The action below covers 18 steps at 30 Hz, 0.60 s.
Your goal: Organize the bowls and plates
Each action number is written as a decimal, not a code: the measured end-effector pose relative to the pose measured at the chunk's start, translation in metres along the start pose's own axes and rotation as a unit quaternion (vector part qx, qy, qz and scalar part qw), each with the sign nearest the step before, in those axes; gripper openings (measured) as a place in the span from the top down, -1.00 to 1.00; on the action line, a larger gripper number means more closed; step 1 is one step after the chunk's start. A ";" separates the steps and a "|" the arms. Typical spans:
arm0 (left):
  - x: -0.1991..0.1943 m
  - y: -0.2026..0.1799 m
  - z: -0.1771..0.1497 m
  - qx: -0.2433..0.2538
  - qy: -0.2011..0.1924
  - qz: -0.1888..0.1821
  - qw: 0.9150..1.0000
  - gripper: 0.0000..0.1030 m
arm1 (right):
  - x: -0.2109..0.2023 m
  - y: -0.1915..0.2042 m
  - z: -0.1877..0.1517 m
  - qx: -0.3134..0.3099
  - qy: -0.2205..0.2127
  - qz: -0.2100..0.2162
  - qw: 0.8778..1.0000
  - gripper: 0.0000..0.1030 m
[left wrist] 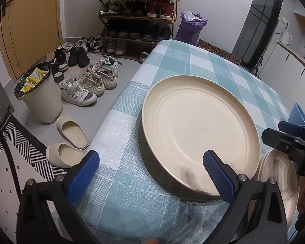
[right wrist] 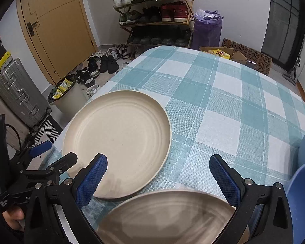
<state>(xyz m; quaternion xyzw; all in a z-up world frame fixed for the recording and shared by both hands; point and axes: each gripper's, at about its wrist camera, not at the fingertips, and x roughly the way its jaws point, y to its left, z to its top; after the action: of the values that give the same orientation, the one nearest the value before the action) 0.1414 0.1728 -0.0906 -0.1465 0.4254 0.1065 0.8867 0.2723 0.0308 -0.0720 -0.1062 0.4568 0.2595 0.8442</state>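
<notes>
I hover both tools, left (left wrist: 151,169) and right (right wrist: 158,171), wide open and empty, over the cream plate (right wrist: 117,140) near the worktop's (right wrist: 223,101) left edge, ready for stacking.

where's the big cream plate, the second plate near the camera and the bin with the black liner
big cream plate (right wrist: 120,134): right wrist view, its flat centre.
second plate (right wrist: 168,215): right wrist view, its blurred inner face.
bin (left wrist: 43,103): left wrist view, its cream side wall.

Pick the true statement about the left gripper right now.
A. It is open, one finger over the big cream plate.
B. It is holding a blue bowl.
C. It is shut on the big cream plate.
A: the left gripper stands open, its right finger over the big cream plate, gripping nothing.
</notes>
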 end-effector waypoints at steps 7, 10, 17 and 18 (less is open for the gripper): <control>0.000 0.003 0.000 -0.007 -0.009 -0.011 1.000 -0.89 | 0.019 -0.002 0.001 0.010 0.016 0.010 1.000 -0.98; 0.001 0.004 0.000 -0.007 -0.004 -0.018 1.000 -0.84 | 0.023 -0.003 0.004 0.015 0.018 0.015 1.000 -0.94; 0.005 0.008 0.000 -0.017 0.001 -0.022 1.000 -0.60 | 0.039 -0.002 0.007 0.015 0.036 0.017 0.999 -0.57; 0.006 0.008 0.000 -0.018 0.004 -0.025 1.000 -0.50 | 0.041 -0.002 0.007 0.015 0.038 0.018 0.999 -0.57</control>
<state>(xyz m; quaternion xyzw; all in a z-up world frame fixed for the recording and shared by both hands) 0.1424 0.1809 -0.0963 -0.1731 0.4233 0.0912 0.8846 0.2967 0.0457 -0.1024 -0.0950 0.4942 0.2637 0.8229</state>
